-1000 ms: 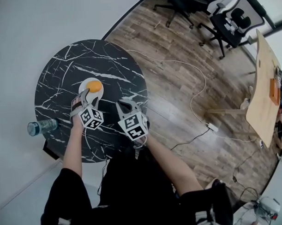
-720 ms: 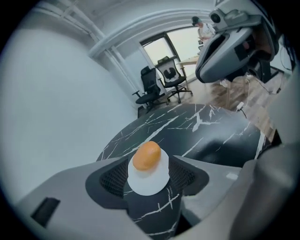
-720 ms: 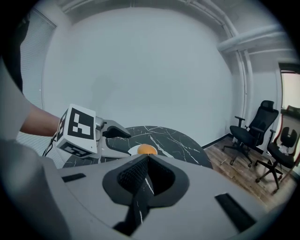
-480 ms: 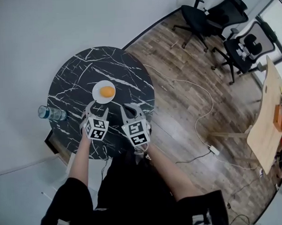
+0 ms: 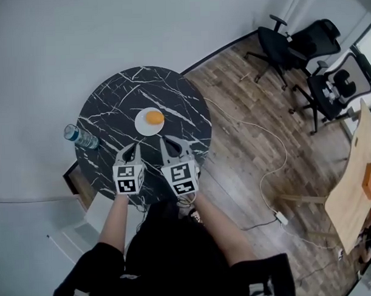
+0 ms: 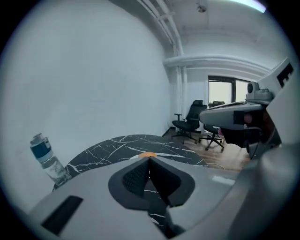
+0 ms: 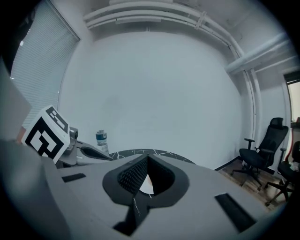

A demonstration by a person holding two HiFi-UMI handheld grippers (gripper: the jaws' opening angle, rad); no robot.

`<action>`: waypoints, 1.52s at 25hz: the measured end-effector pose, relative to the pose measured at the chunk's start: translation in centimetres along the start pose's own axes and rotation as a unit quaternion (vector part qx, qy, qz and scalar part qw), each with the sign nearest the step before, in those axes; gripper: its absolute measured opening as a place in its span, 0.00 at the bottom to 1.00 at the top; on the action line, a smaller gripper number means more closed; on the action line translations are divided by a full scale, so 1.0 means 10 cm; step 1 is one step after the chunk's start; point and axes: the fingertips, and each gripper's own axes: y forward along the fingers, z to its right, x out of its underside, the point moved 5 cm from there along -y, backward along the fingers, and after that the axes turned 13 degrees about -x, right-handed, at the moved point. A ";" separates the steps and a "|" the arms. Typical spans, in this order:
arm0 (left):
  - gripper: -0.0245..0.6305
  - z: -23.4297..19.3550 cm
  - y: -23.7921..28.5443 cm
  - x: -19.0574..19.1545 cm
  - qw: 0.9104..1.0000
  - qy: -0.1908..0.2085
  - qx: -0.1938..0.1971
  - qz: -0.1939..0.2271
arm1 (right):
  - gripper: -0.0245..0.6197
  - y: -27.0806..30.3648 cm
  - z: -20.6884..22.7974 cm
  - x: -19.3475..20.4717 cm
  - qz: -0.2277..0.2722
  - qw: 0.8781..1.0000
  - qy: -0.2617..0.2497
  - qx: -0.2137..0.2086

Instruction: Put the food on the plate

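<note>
Two grippers hang side by side over the near edge of the round black marble table (image 5: 117, 98), both empty. The left gripper (image 6: 149, 161) has its jaws pressed together; they have just been closing, and we see nothing caught between them. The right gripper (image 7: 147, 159) is clenched in the same way, tips meeting on nothing.

In the head view the white plate (image 5: 142, 126) lies flat near the middle of the table, just beyond the gripper tips and clear of them. On it sits the food (image 5: 154, 117), an orange rounded piece, a little off the plate's centre towards the far side. From above it looks nearly round, so we cannot make out a long axis or any end that points one way. In the left gripper view only its orange top shows over the closed tips, straight ahead of that gripper.

One clear water bottle (image 5: 82, 137) with a blue label stands at the table's left edge, well apart from the plate. Beyond the table, on the wooden floor (image 5: 245, 112), are black office chairs (image 5: 285, 41).
</note>
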 end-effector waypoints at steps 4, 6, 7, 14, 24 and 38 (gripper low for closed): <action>0.04 -0.02 -0.33 -0.17 0.998 -0.038 -0.028 0.036 | 0.03 -0.09 -0.07 -0.20 0.017 1.000 -0.017 -0.007; 0.04 -0.03 -0.48 -0.24 0.996 -0.063 -0.039 0.050 | 0.03 -0.14 -0.10 -0.28 0.025 0.999 -0.028 -0.009; 0.04 -0.04 -0.56 -0.29 0.995 -0.072 -0.045 0.057 | 0.03 -0.17 -0.12 -0.33 0.028 0.999 -0.031 -0.010; 0.04 -0.16 -1.04 -0.74 0.984 -0.095 -0.065 0.134 | 0.03 -0.46 -0.14 -0.78 0.075 0.996 -0.050 -0.004; 0.04 -0.10 -1.57 -1.10 0.974 -0.093 -0.058 0.200 | 0.03 -1.02 -0.26 -1.24 0.121 0.990 -0.079 -0.011; 0.04 0.09 -1.79 -1.13 0.972 -0.067 -0.072 0.214 | 0.03 -1.26 -0.31 -1.28 0.125 0.987 -0.103 -0.016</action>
